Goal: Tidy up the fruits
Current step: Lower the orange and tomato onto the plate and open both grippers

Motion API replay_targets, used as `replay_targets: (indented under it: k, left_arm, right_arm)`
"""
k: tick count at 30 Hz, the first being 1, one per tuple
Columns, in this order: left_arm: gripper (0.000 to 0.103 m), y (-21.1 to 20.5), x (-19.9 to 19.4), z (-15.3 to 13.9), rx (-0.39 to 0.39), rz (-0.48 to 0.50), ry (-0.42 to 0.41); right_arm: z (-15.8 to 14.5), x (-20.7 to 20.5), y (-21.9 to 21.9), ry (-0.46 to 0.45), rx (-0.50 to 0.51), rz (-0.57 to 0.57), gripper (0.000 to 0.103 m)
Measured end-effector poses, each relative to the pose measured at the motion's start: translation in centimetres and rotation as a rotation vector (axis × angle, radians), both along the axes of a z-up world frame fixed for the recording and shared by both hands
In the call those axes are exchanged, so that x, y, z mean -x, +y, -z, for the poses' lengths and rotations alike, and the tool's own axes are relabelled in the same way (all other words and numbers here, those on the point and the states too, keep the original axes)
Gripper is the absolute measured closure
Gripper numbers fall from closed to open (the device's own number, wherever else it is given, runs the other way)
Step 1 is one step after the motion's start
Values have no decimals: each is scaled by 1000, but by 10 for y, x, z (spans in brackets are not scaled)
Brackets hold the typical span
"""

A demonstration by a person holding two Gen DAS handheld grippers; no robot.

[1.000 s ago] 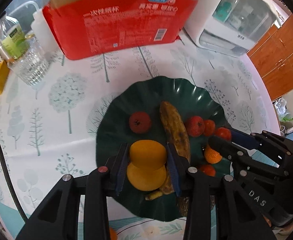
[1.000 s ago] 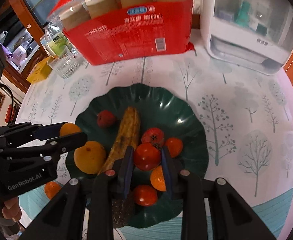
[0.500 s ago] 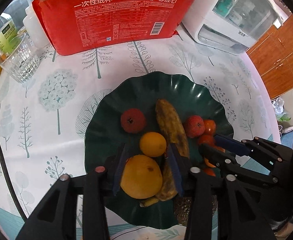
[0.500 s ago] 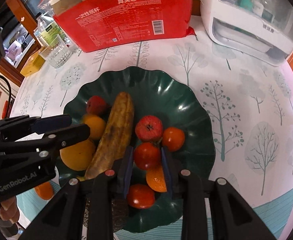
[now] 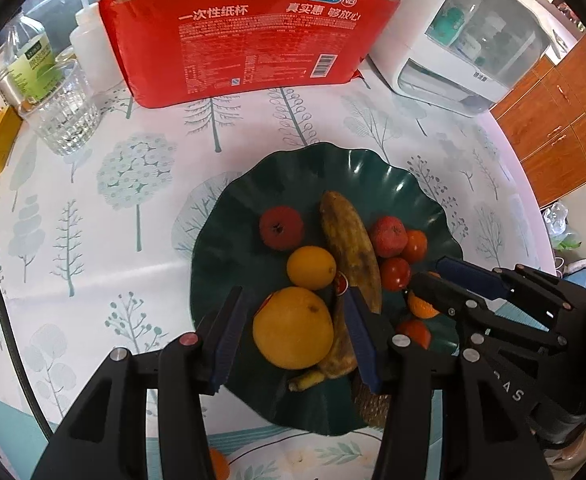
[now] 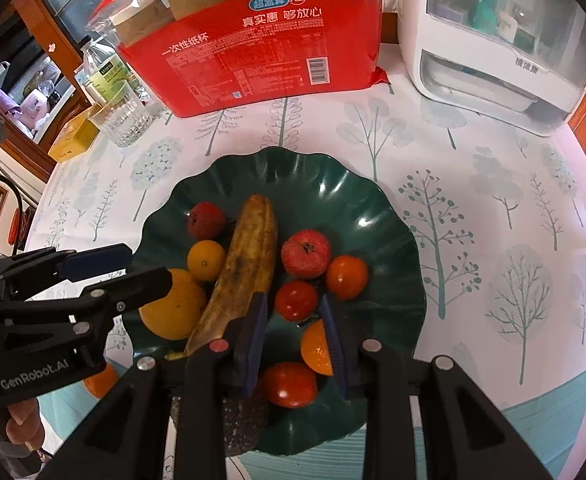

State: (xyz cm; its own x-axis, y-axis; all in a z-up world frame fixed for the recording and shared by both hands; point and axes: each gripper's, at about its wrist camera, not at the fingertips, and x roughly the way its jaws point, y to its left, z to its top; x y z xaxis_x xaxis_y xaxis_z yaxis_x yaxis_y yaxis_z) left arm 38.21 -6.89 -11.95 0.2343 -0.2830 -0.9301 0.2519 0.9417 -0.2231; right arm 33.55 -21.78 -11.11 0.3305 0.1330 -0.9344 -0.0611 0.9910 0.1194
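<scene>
A clear ribbed glass tumbler [image 5: 67, 116] is standing at the upper left of the left wrist view, on a counter [image 5: 93, 240] that is wearing a white cloth printed with pale trees. Right of it, a red plastic pack of paper cups [image 5: 249, 44] is leaning upright along the top. Below the pack, a dark green scalloped plate [image 5: 373, 184] is lying at the centre and carrying the fruit.

The left tongs [image 5: 293, 292] are pointing steeply down over the plate's lower left part and their jaws are opening. A large round orange [image 5: 293, 328] is sitting on the plate between the blue pads, with a gap showing on each side. Just above it, a smaller orange [image 5: 311, 267] and a dark red round fruit [image 5: 281, 227] are lying. A browned, spotted banana [image 5: 349, 248] is running lengthwise just to their right.

Right of the banana in the right wrist view, the right tongs [image 6: 293, 300] are standing almost closed, pinching a small red tomato [image 6: 296, 300] at their tips. A cut orange piece [image 6: 317, 346] and another red tomato [image 6: 291, 384] are lying lower down between the fingers.

At the upper right, a white appliance with a clear lid [image 5: 465, 48] is sitting on the counter, well apart from the plate
</scene>
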Motion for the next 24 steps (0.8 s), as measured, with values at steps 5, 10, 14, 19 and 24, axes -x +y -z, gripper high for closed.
replay_targets:
  k: [5,10,14,19,24]
  left_arm:
    - [54,7,11,-8,-16,5,-19]
    - [53,19,27,-18,-15,3,-38]
    - [50,28,40,-27,-10,-5,-49]
    - [46,39,59,-41,-10,-13,-78]
    - [41,48,83,-57,-25,-12,-120]
  right_arm:
    - [-7,7,1,-8,-1,10,74]
    - [-17,17,2,-20,-1,14,74]
    - [-24,27,4,-27,-5,16,74]
    - [-35,46,9,-37,-21,25,74]
    - [-45,68,14,-55,-32,26,74]
